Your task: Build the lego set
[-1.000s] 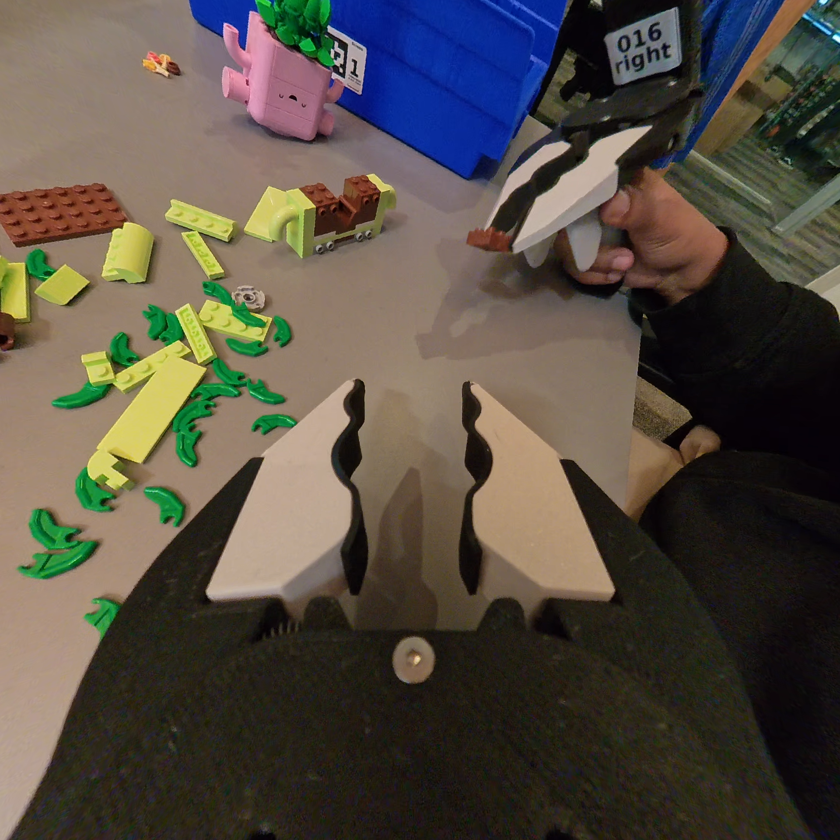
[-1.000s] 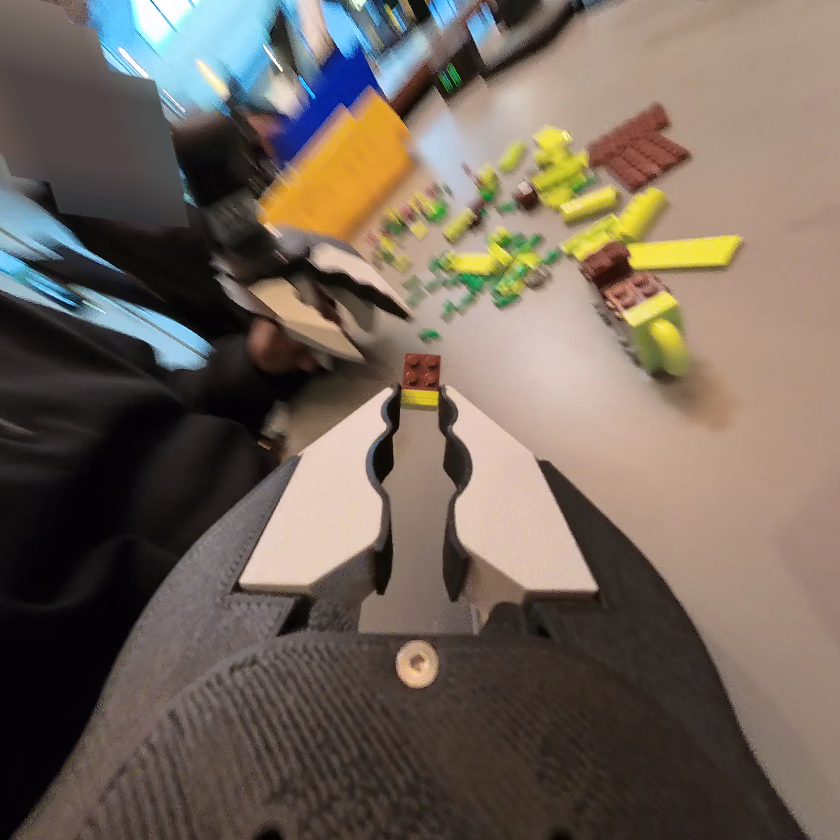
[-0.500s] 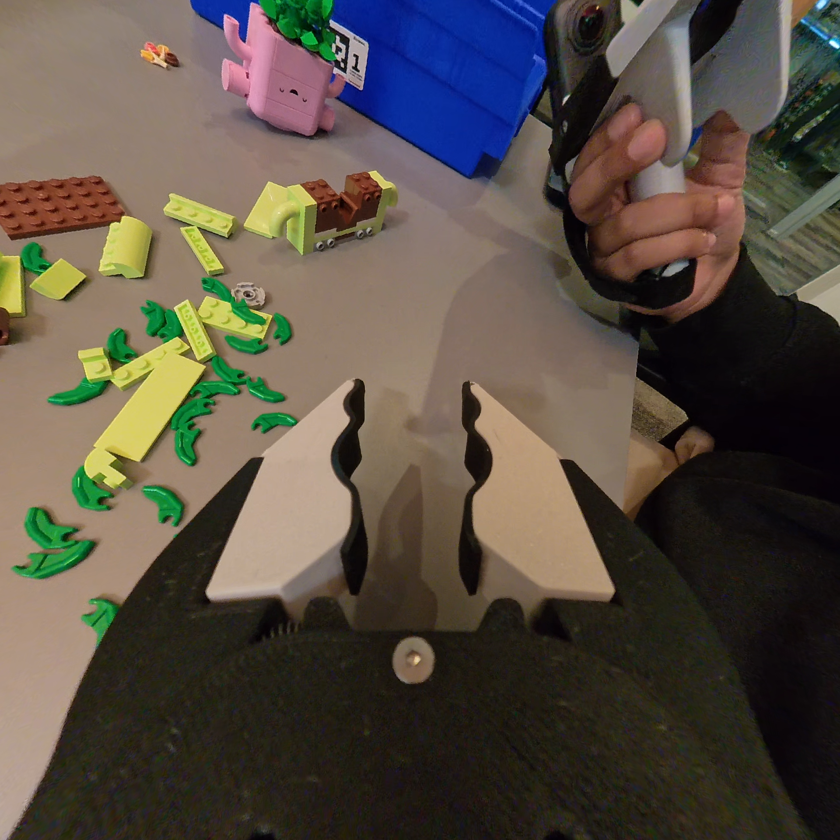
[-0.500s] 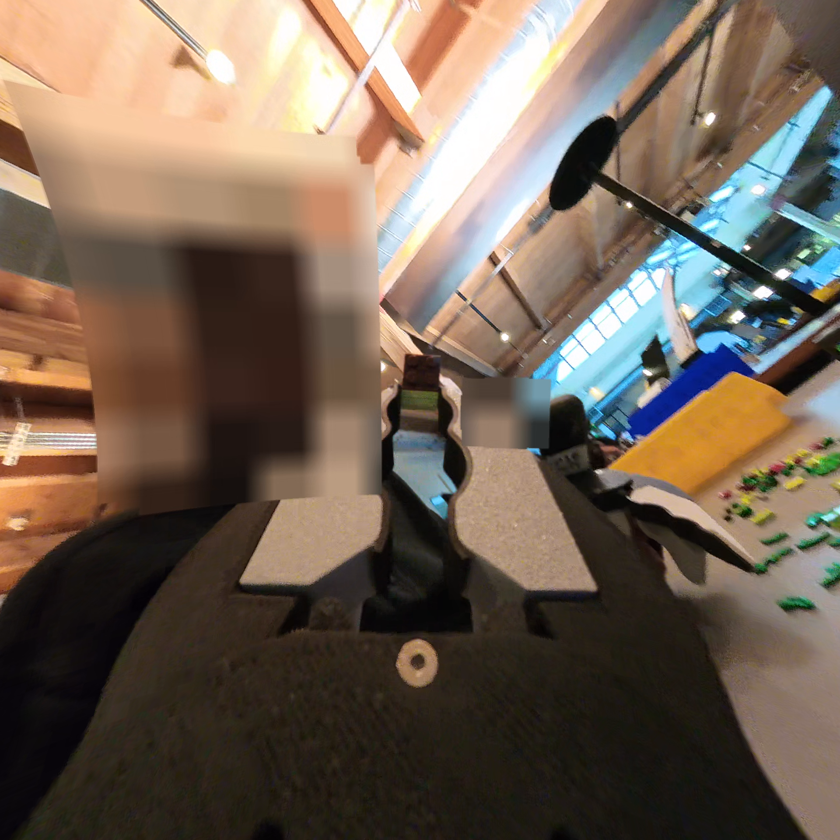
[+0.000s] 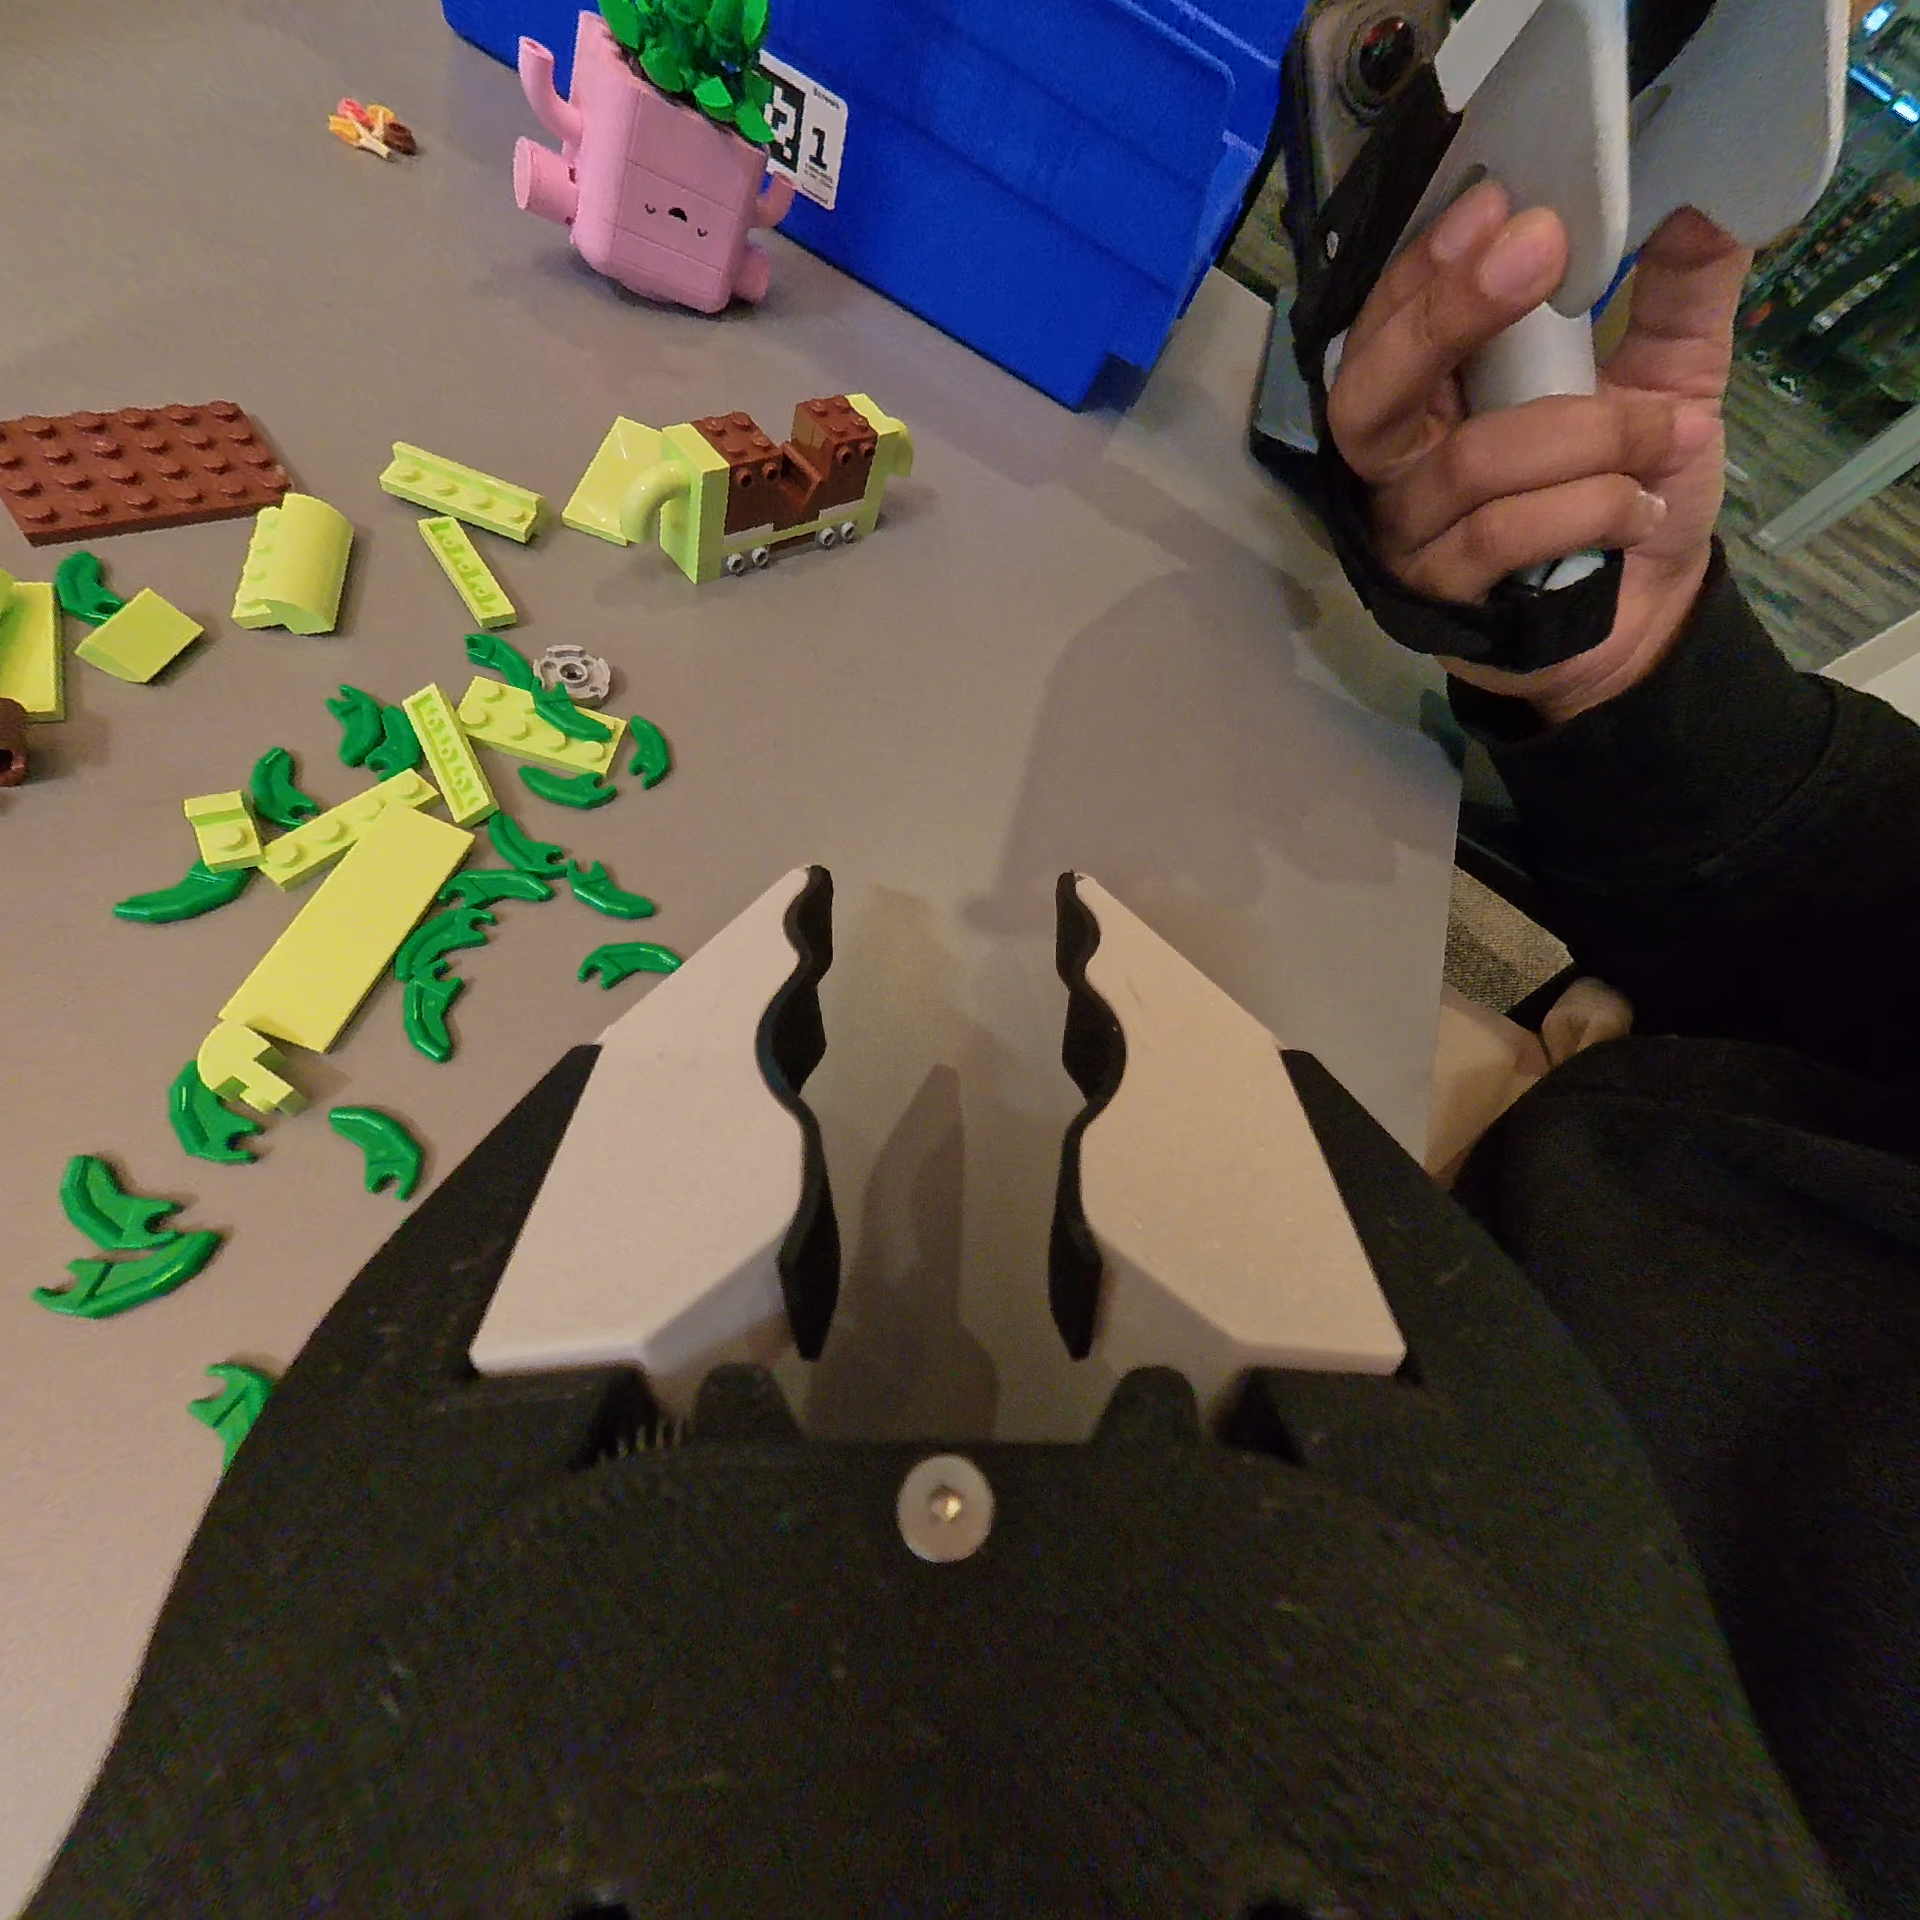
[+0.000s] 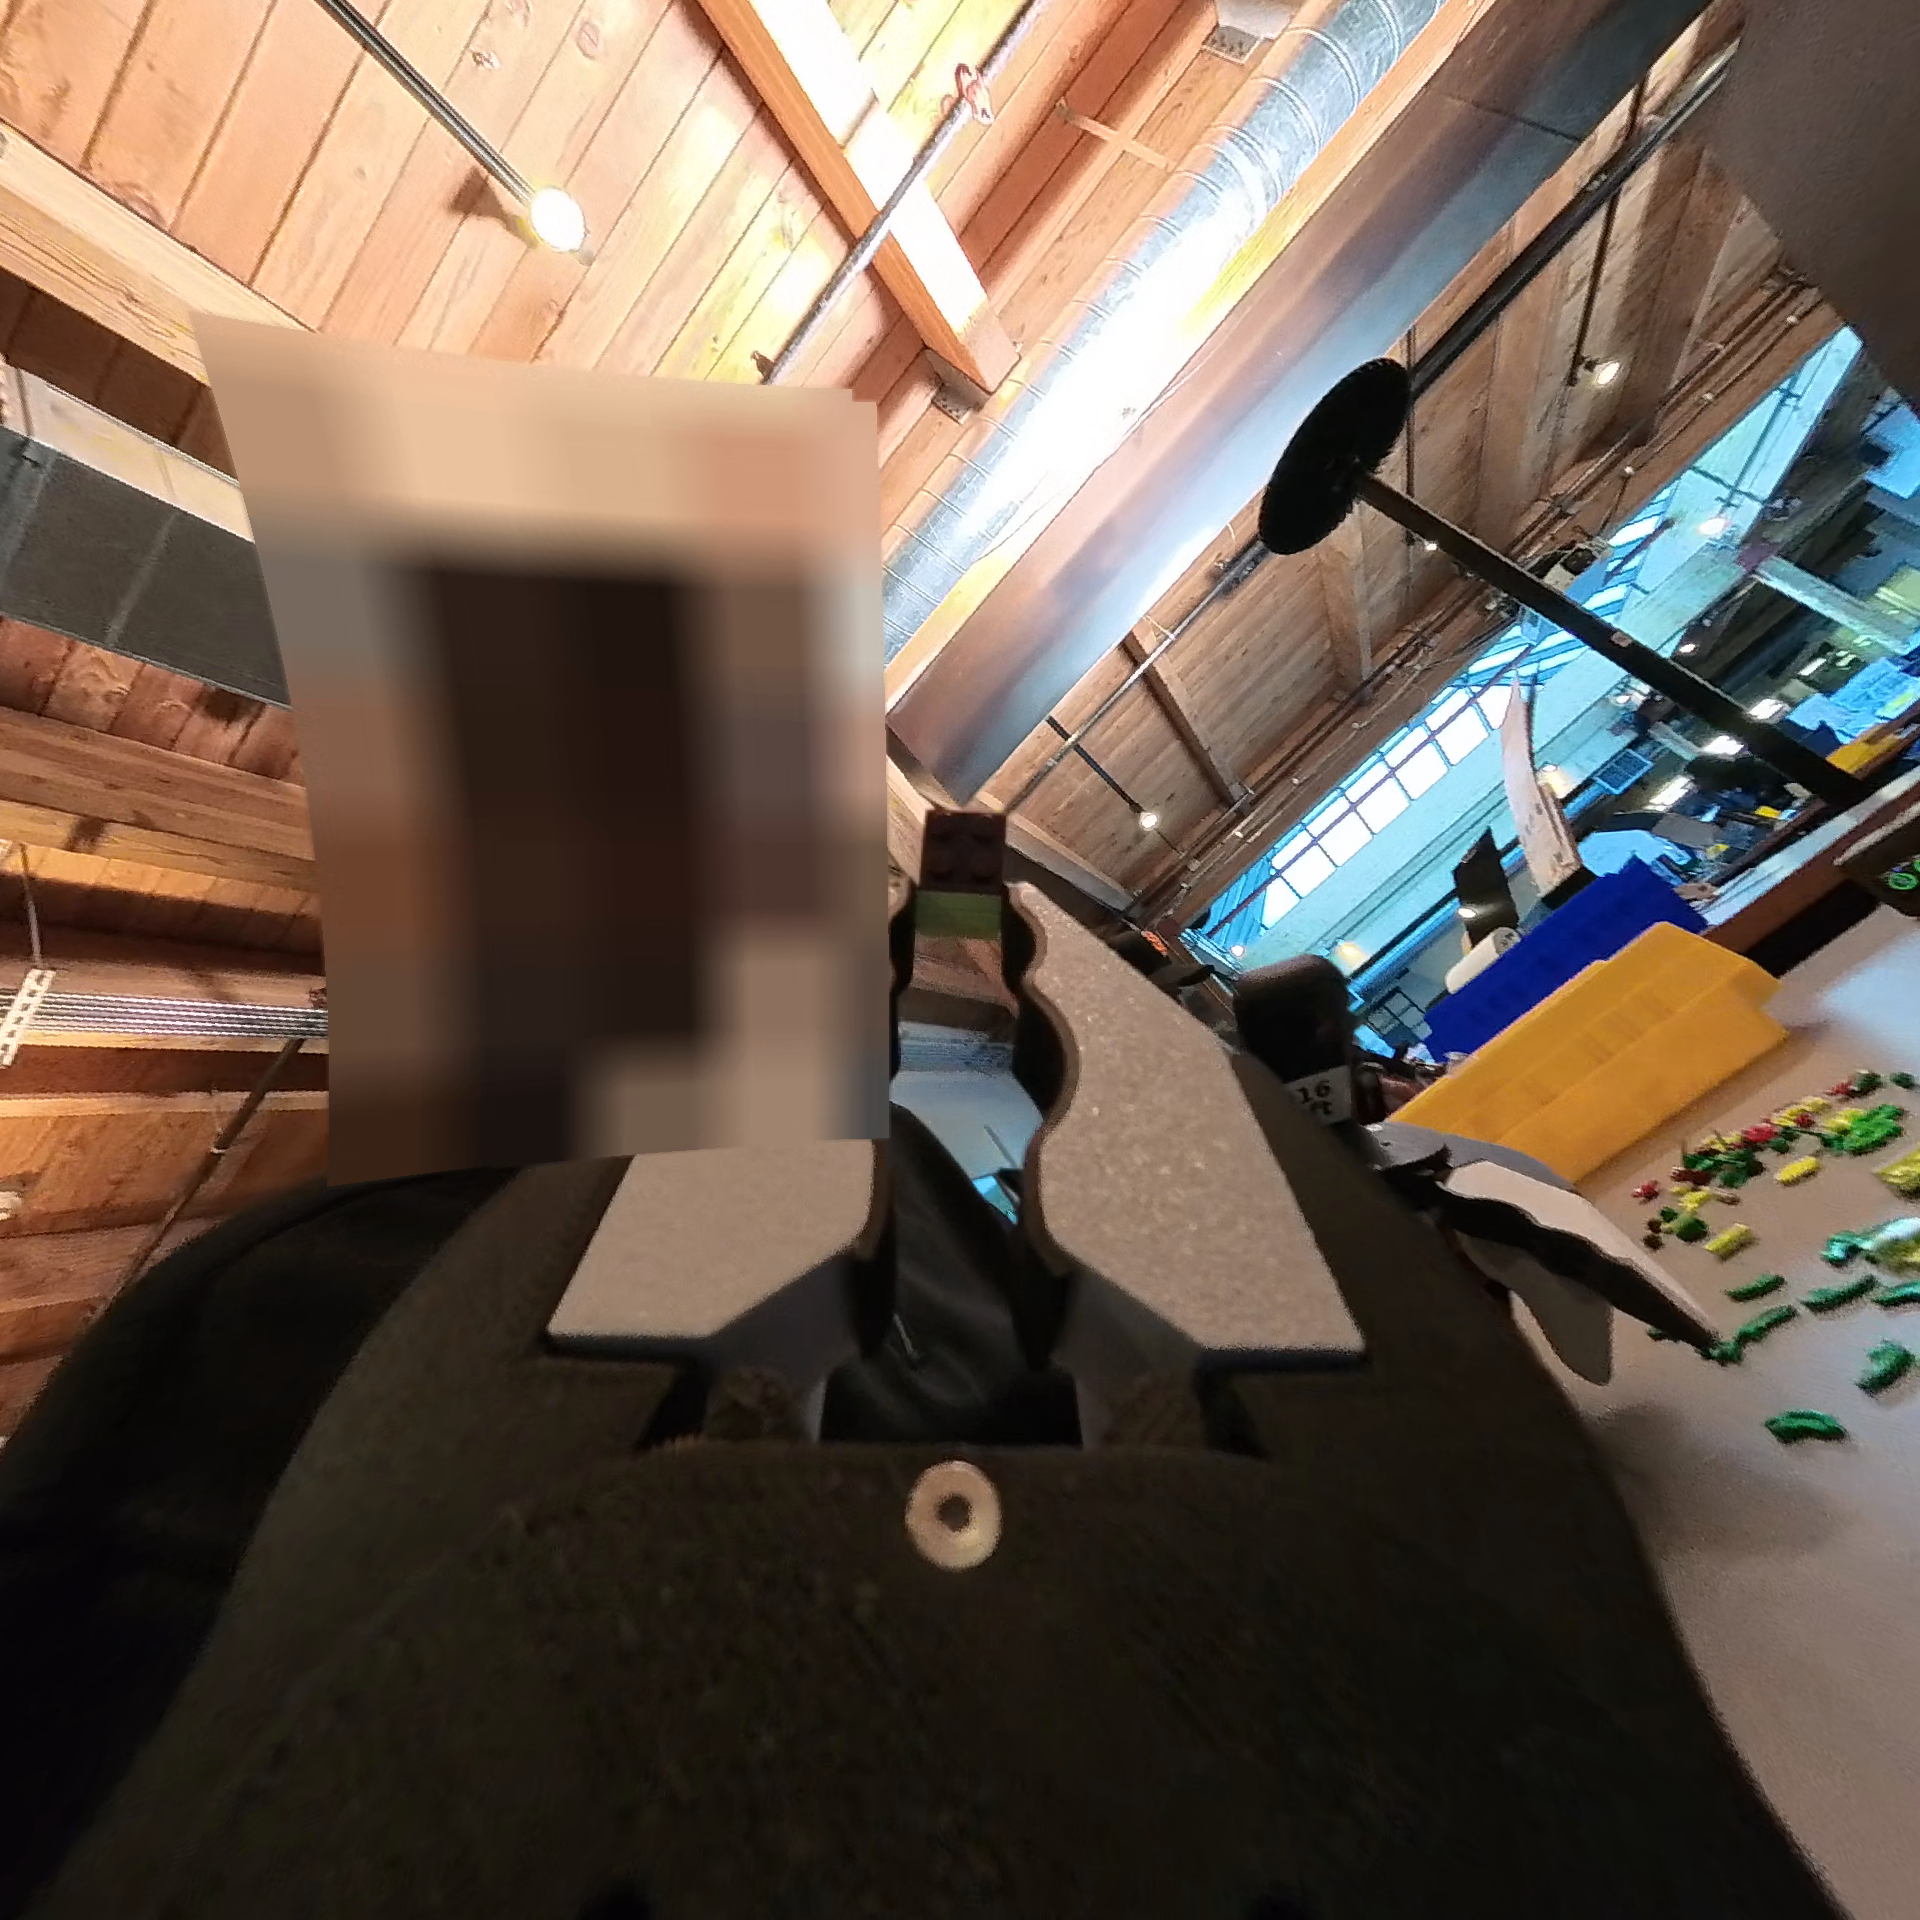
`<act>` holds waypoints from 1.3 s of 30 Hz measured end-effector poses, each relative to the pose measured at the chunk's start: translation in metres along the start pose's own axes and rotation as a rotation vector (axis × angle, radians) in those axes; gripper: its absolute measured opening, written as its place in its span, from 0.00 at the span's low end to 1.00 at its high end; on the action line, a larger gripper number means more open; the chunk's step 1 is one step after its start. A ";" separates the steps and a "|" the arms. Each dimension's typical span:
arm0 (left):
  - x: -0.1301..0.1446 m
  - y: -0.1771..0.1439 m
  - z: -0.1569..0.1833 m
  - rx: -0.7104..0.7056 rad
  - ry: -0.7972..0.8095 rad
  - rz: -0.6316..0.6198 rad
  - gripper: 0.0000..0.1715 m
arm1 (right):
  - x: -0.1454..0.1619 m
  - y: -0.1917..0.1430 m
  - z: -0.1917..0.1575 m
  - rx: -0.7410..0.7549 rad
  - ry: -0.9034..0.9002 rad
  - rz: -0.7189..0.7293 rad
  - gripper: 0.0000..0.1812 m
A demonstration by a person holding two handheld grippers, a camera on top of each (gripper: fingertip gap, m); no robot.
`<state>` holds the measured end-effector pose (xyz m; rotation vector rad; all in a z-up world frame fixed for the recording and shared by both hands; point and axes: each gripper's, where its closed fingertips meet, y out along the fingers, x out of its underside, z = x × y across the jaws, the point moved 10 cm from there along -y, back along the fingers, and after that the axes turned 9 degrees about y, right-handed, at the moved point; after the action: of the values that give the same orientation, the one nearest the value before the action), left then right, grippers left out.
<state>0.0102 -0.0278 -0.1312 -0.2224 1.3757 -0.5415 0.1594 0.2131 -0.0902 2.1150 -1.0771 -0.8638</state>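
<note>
Two grippers in view. The left gripper, grey fingers with black wavy pads, hangs over the near edge of the grey table, jaws spread with nothing between them.

The right gripper is tipped up toward the wooden ceiling. Its jaws are pinched on a small brown studded lego brick stacked on a lime-green piece, which stands out past the fingertips. In the left wrist view only the right gripper's grey handle shows, held in a hand high at the right edge of the table.

Loose lego parts lie on the left half of the table:
- a half-built lime-green and brown lego body with small grey wheels, lying on its side mid-table
- a flat brown studded plate, far left
- a long smooth lime-green tile among many dark green leaf pieces
- a small grey round piece

A finished pink lego pot with green leaves on top stands in front of a blue plastic bin.
</note>
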 end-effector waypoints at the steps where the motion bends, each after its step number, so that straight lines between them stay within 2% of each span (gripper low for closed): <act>1: 0.000 0.000 0.000 0.000 0.000 0.000 0.24 | 0.000 -0.001 0.000 0.015 -0.010 -0.009 0.07; 4: 0.000 0.000 0.000 0.000 0.000 -0.001 0.24 | 0.000 0.002 0.000 0.117 -0.069 -0.059 0.07; 9: 0.000 0.000 0.000 0.000 -0.001 0.000 0.24 | 0.006 0.008 0.001 0.449 -0.281 -0.232 0.07; 15: 0.000 0.000 0.000 0.001 -0.001 0.000 0.24 | 0.010 0.006 0.004 0.735 -0.464 -0.376 0.07; 18: 0.000 0.000 0.000 0.001 -0.002 0.000 0.24 | 0.010 -0.004 0.016 0.976 -0.554 -0.469 0.07; 22: 0.000 0.000 -0.001 0.005 -0.009 -0.003 0.24 | 0.017 -0.015 0.035 1.250 -0.658 -0.681 0.08; 24: 0.000 0.000 -0.001 0.006 -0.012 0.000 0.24 | 0.021 -0.016 0.044 1.299 -0.679 -0.757 0.08; 29: 0.000 0.000 -0.001 0.011 -0.016 0.003 0.24 | 0.026 -0.018 0.053 1.368 -0.714 -0.840 0.08; 39: 0.001 0.000 -0.003 0.023 -0.032 0.010 0.24 | 0.030 -0.018 0.056 1.366 -0.723 -0.910 0.08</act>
<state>0.0075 -0.0280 -0.1319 -0.2047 1.3381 -0.5436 0.1383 0.1843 -0.1450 3.7631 -1.1580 -1.7016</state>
